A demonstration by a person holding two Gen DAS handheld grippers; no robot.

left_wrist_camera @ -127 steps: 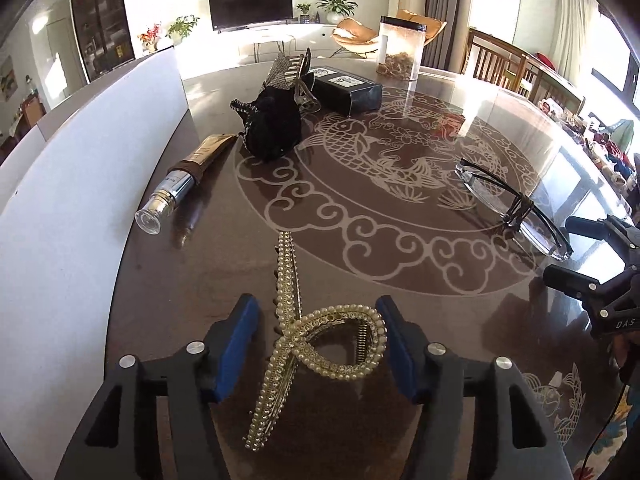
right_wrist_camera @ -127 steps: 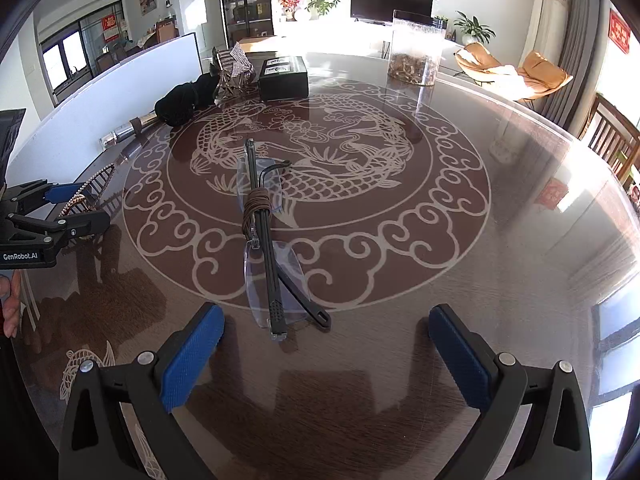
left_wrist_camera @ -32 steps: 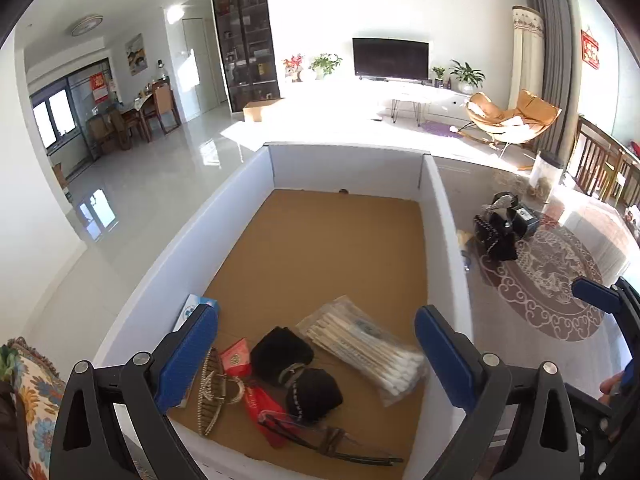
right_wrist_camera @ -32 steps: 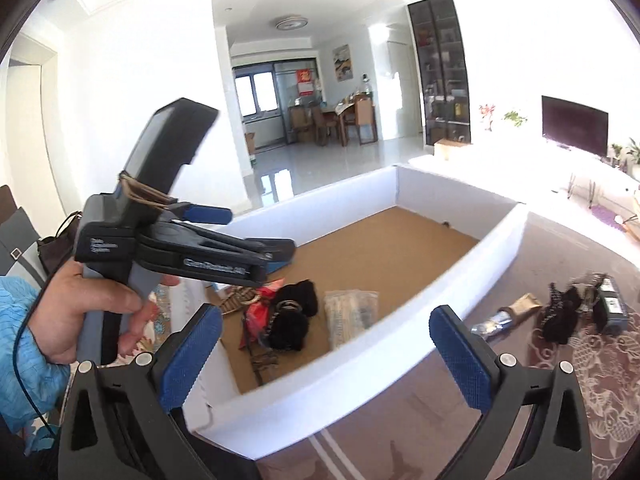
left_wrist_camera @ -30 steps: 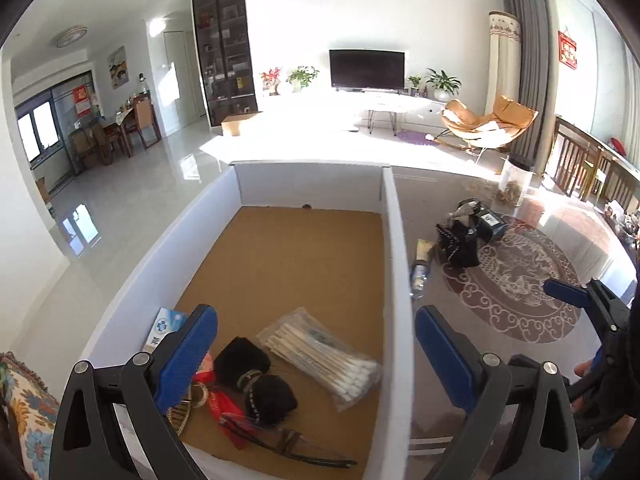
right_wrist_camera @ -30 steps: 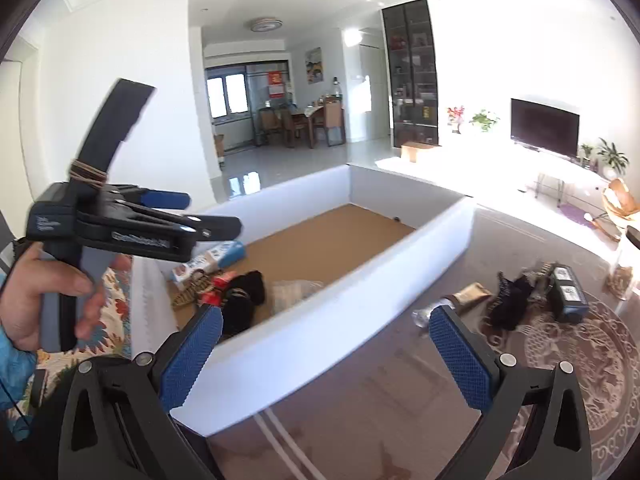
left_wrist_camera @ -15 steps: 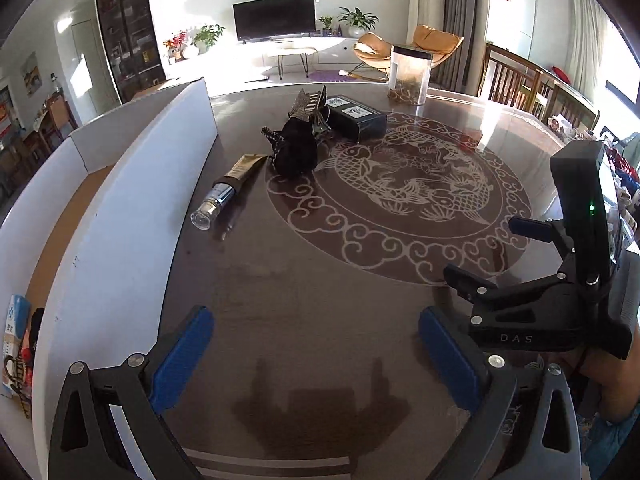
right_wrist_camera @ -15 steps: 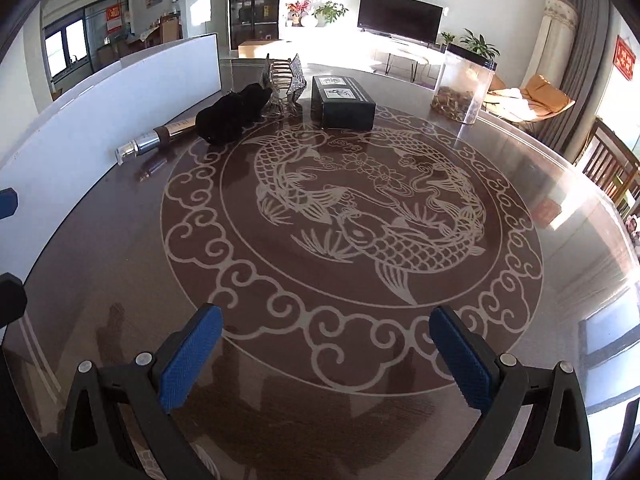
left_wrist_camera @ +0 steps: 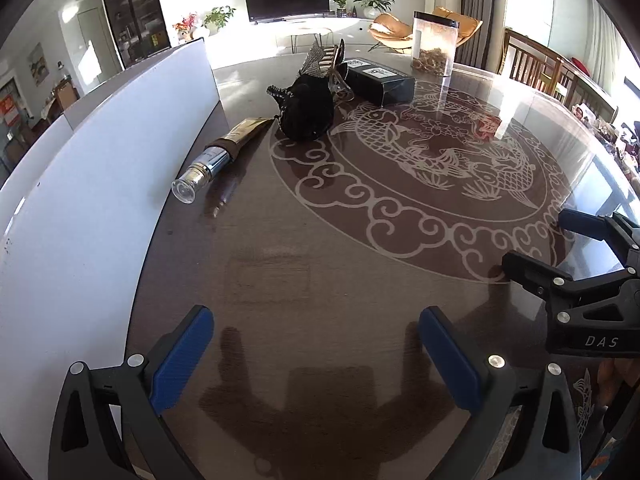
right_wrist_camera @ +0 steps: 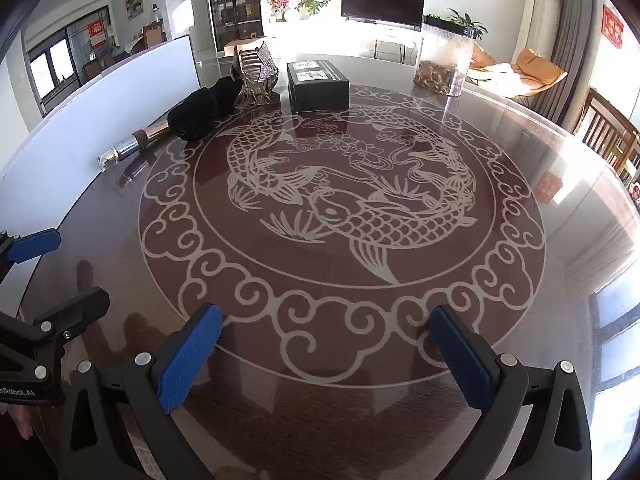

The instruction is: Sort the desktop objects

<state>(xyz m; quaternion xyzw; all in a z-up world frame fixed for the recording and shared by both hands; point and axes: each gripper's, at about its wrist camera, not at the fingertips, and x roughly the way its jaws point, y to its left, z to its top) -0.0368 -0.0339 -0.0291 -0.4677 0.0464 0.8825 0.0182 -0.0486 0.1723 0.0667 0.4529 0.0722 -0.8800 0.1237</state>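
Both grippers hang open and empty over the near edge of the round table. My left gripper (left_wrist_camera: 316, 344) shows in the right wrist view at the left edge (right_wrist_camera: 44, 272); my right gripper (right_wrist_camera: 326, 344) appears at the right of the left wrist view (left_wrist_camera: 560, 240). Far ahead lie a gold cosmetic tube with a silver cap (left_wrist_camera: 218, 154) (right_wrist_camera: 134, 142), a black hair accessory (left_wrist_camera: 308, 110) (right_wrist_camera: 200, 114), a silvery hair clip (left_wrist_camera: 324, 60) (right_wrist_camera: 256, 70) and a black box (left_wrist_camera: 378, 80) (right_wrist_camera: 318, 84).
A white-walled box (left_wrist_camera: 92, 160) (right_wrist_camera: 96, 120) runs along the table's left side. A clear lidded container of dried bits (left_wrist_camera: 434, 44) (right_wrist_camera: 444, 56) stands at the far edge. The carp-patterned tabletop (right_wrist_camera: 344, 208) spreads between the grippers and the objects. Wooden chairs stand at right.
Both grippers swung from above the white box back over the table, then sank lower and nearer the tabletop. The pearl clip and glasses once on the table now lie in the box.
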